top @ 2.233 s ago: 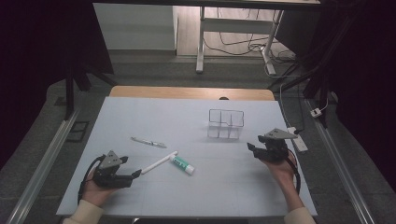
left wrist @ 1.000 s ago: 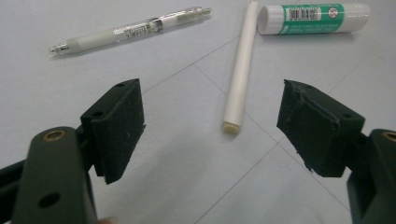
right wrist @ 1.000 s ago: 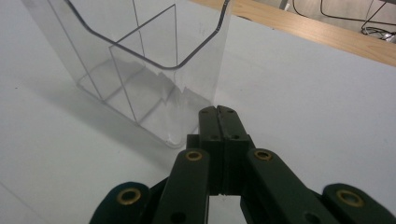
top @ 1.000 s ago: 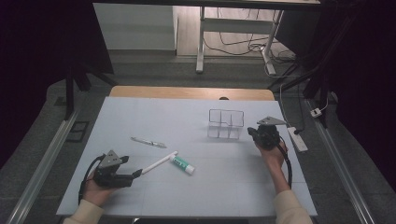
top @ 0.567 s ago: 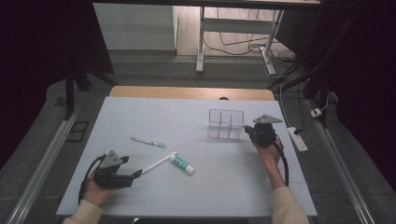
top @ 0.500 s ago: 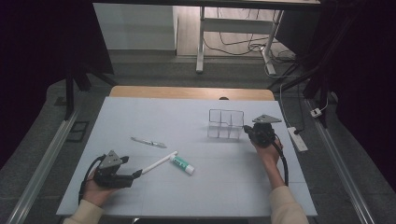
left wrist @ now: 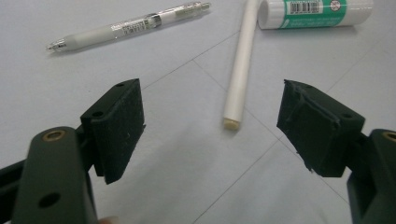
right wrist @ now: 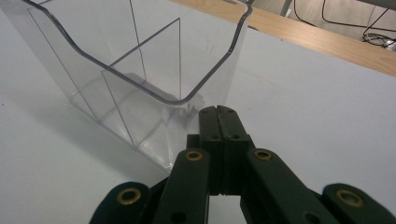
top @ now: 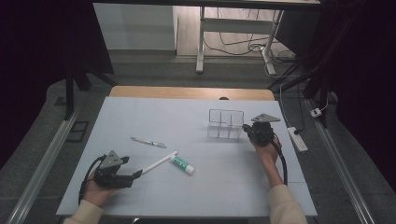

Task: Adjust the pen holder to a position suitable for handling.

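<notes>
organizer (top: 226, 124): clear plastic, open top, thin inner dividers making several compartments, wavy scooped rim on front wall; nothing seen inside; no writing on it
organizer place: far right part of the grey mat (top: 140, 116), upright, well apart from the pen, stick and glue
right gripper (right wrist: 217, 112): jaws pressed flat together, nothing between them; tips touching or almost touching the organizer's near corner wall, can't tell which; in the high view it sits just right of the organizer
left gripper (left wrist: 210, 126): jaws spread wide, nothing held; low over the mat at near left, pads either side of the stick's end without touching it
stick (left wrist: 241, 65): plain white tube, lying flat, near end open between the left jaws; no print
pen (left wrist: 130, 25): translucent white barrel, small dark print on it, too small to read; lies left of the stick
glue (left wrist: 315, 11): white tube, green label with barcode and a round symbol; text not readable; lies at the stick's far end
table edge (right wrist: 327, 39): wood strip beyond the mat
</notes>
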`<action>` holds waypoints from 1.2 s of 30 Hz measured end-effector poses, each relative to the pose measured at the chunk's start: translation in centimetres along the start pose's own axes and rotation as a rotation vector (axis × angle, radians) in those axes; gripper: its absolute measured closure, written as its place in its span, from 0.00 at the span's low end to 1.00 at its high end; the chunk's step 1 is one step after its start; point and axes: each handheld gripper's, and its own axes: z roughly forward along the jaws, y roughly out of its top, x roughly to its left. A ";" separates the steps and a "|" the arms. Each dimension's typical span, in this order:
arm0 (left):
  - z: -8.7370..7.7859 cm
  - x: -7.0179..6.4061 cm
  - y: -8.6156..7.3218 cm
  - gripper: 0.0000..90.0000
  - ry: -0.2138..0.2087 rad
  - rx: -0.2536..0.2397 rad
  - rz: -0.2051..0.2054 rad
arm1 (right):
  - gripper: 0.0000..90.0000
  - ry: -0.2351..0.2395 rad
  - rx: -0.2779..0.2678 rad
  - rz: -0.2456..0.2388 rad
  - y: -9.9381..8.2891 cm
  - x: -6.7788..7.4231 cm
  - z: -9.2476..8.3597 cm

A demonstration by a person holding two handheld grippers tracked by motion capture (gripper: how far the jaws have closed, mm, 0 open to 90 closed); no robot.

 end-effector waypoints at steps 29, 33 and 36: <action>0.0 0.0 -0.2 0.26 0.007 0.011 0.002 | 0.99 0.032 0.008 -0.048 1.0 1.6 1.4; -0.2 0.1 -0.3 0.26 0.010 0.008 0.000 | 0.99 0.040 0.009 -0.060 1.3 2.1 1.8; -0.2 0.1 -0.3 0.26 0.011 0.007 -0.002 | 0.99 0.042 0.013 -0.067 1.6 2.5 1.9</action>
